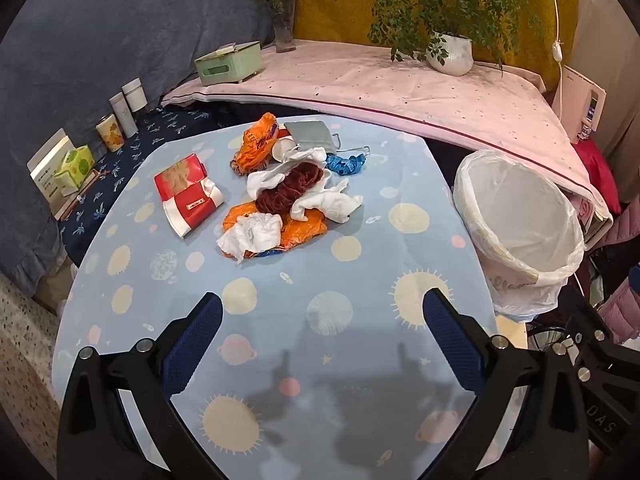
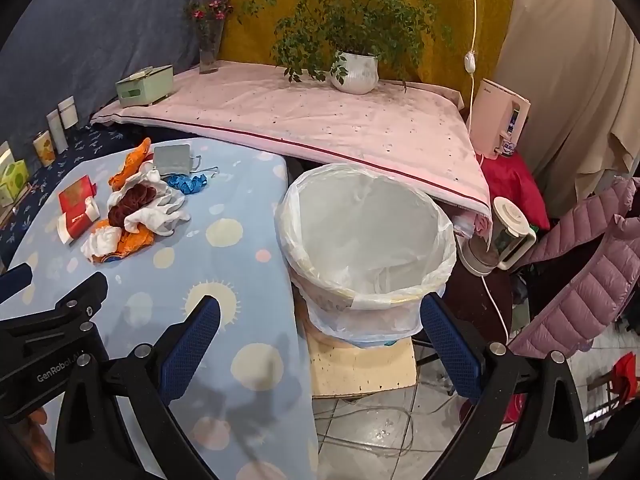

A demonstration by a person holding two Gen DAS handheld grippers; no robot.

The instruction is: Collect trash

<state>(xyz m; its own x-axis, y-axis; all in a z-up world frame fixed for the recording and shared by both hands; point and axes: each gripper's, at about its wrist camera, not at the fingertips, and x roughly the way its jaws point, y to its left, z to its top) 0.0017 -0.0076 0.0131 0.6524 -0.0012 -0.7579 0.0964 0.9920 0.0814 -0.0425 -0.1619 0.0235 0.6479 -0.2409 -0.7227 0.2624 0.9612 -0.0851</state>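
Two grippers poised over a heap of trash

Both the left gripper [image 1: 322,312] and right gripper [image 2: 320,318] hang wide apart, holding nothing. The trash pile [image 1: 288,188] lies mid-tabletop [image 1: 280,360]: crumpled tissue [image 1: 252,234], orange wrappers [image 1: 256,144], a red packet [image 1: 186,194]. Light, soft and crushable, each likely pinches best at a raised fold. The lined bin [image 2: 366,236] stands just beside the tabletop.

A pale blue tablecloth [image 1: 280,320] printed with cream suns, planets and pink dots carries orange plastic wrappers [image 1: 256,144], white crumpled tissues [image 1: 252,232], a maroon knitted cloth [image 1: 288,190] and a red-and-white packet [image 1: 188,196]
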